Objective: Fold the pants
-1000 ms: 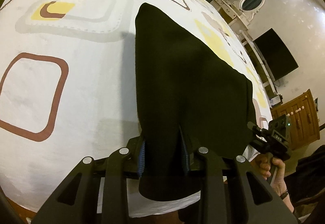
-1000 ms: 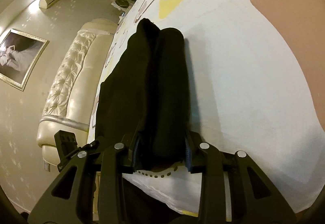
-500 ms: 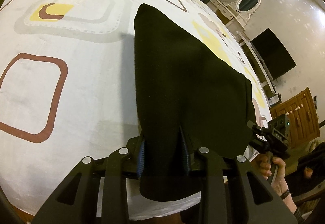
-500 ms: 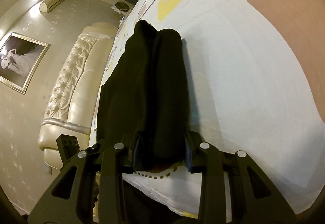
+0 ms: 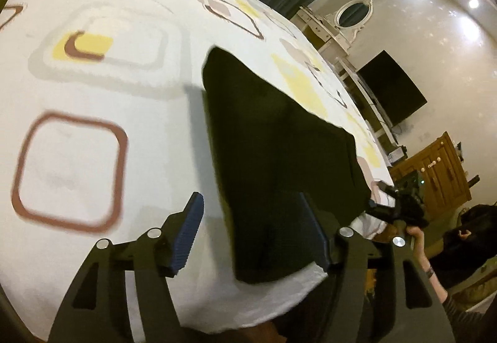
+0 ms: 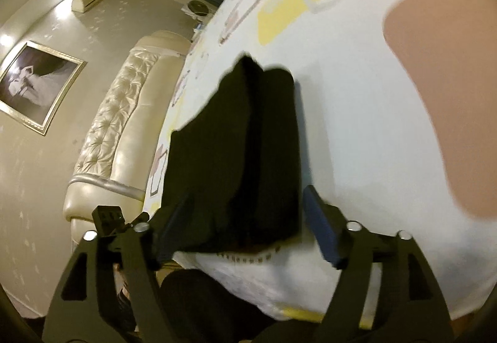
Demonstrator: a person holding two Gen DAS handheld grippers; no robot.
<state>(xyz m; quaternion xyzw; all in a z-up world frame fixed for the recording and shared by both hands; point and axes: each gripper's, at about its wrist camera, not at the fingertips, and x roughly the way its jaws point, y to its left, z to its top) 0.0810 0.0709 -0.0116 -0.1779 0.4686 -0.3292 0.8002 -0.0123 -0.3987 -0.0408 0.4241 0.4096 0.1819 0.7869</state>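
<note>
The black pants lie folded on the patterned bedsheet, near its front edge. My left gripper is open, its jaws spread either side of the pants' near end. In the right wrist view the pants lie flat as a folded stack, and my right gripper is open around their near edge. The right gripper also shows in the left wrist view, held in a hand at the bed's right edge.
A cream tufted headboard stands left of the bed. A framed picture hangs on the wall. A black TV and a wooden cabinet stand beyond the bed's right side.
Both grippers have opened and let go of the pants, which now rest on the sheet. Both have pulled back a little.
</note>
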